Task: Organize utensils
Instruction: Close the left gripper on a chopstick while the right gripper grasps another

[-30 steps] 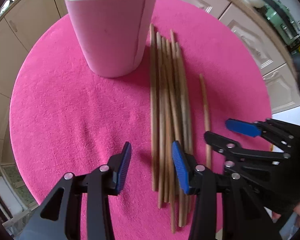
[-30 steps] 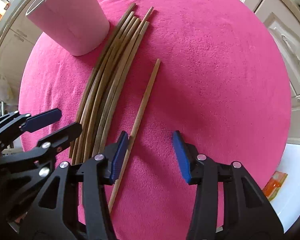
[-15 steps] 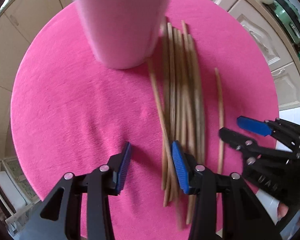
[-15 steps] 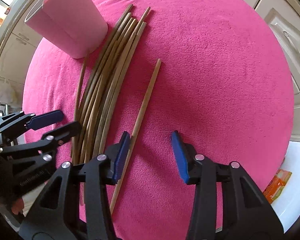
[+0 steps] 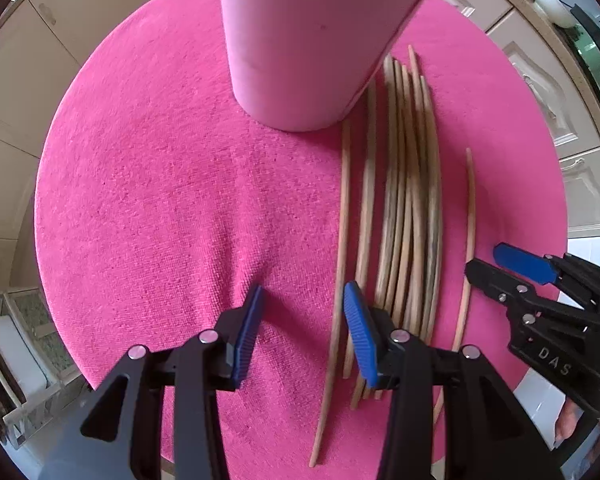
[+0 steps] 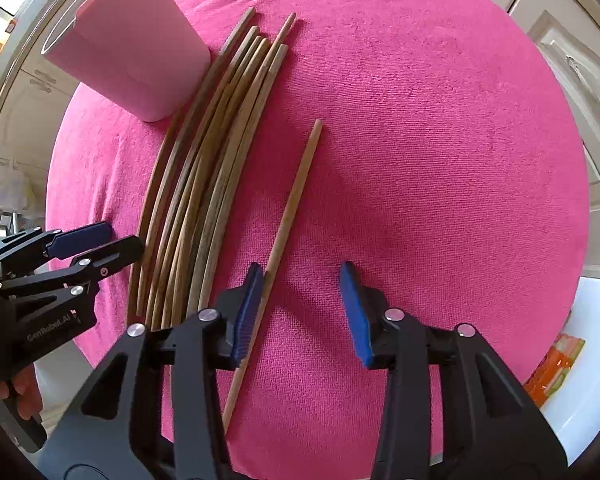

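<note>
- My left gripper (image 5: 304, 328): jaws released, over pink cloth (image 5: 172, 200), just left of chopstick bundle (image 5: 408, 200).
- My right gripper (image 6: 302, 304): jaws released, beside lone chopstick (image 6: 296, 204).
- Pink cup (image 6: 132, 56) stands touching the bundle.

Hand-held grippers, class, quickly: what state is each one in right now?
Left hand-held gripper: open, holding nothing; one chopstick lies between its jaws.
Right hand-held gripper: open, holding nothing; the lone chopstick lies beside it.

A pink cloth (image 5: 160, 208) covers the round table. Cream cupboard doors (image 6: 572, 60) stand behind it, and an orange packet (image 6: 552, 368) lies on a white surface (image 6: 580, 392) nearby.
</note>
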Motion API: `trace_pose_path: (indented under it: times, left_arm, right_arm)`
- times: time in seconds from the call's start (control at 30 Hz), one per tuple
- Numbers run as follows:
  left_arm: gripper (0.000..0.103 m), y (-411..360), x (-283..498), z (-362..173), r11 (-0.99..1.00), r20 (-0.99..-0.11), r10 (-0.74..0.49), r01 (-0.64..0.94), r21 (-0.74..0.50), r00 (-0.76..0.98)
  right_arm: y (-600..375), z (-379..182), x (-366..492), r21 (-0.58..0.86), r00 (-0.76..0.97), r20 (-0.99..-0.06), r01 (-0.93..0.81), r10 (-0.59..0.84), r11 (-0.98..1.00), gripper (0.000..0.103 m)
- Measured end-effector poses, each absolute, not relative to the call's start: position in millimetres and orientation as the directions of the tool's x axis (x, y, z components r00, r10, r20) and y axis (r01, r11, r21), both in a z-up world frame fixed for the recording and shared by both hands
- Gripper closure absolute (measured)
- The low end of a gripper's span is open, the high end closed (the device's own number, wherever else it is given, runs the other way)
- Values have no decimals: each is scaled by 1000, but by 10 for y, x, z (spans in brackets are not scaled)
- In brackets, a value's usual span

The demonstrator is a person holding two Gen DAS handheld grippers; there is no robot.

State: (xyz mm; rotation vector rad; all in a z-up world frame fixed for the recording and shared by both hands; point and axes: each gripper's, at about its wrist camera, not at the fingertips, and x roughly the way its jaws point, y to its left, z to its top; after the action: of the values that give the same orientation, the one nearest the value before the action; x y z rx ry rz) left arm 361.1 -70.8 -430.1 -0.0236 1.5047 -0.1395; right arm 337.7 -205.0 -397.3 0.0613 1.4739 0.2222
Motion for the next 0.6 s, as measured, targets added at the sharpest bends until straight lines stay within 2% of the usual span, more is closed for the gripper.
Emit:
trace_pose_path:
  times: [0.27, 0.33, 0.43, 0.47, 0.6]
  left_arm:
    - [61, -1058, 3753, -4384, 986, -999, 33, 164, 34, 11]
    - [68, -1132, 3795, -4382, 986, -999, 35, 164, 35, 4]
    - [89, -1201, 3793, -4368, 986, -1000, 26, 162, 27, 6]
    - [92, -1212, 3811, -4368, 987, -1000, 28, 161, 29, 9]
    - [94, -1021, 3759, -4290, 993, -1000, -23, 116, -21, 11]
  right_arm:
    - [-2074, -3983, 3504, 180, 59, -981, -93, 186, 979, 70]
    - [-2090, -3983, 3544, 185, 55, -980, -85, 190, 979, 75]
    - [-2174, -3986, 3586, 215, 42, -975, -62, 218, 975, 84]
    - [-2221, -3988, 3603, 231, 37, -972, -48, 233, 972, 86]
    - [-2352, -3989, 3621, 256, 32, -966, -9, 256, 967, 93]
